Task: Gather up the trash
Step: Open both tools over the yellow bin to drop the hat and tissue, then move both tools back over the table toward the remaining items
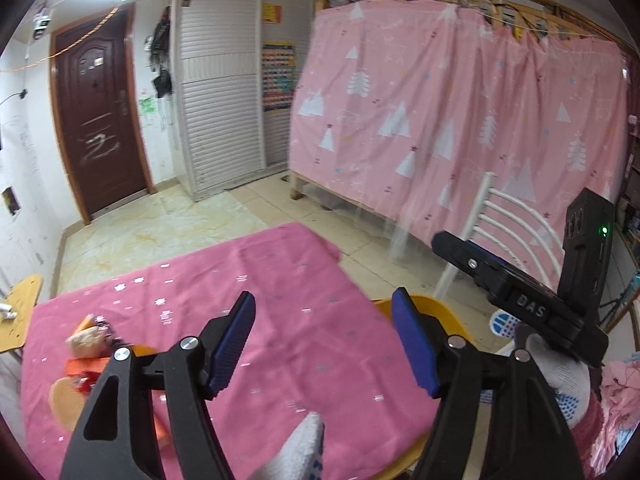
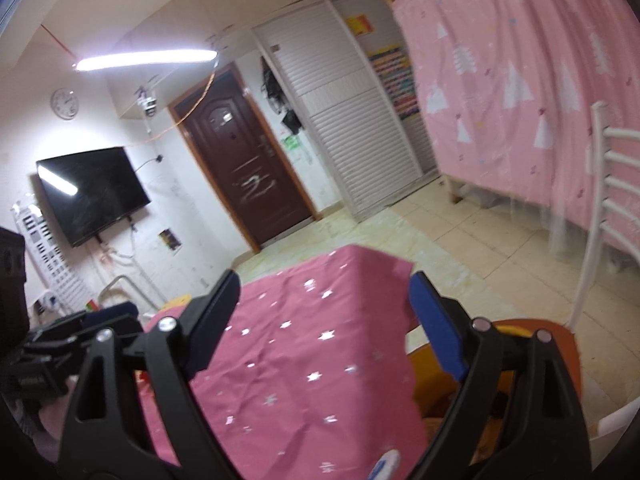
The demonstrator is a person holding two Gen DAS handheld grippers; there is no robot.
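Left wrist view shows both claws released, the left claw and right claw above the desk. Trash waits at its left edge; approach next.

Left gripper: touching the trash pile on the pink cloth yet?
Apart. The left wrist view shows the left gripper open over bare pink tablecloth, while the orange wrapper trash lies off to its left, with nothing between the fingertips.
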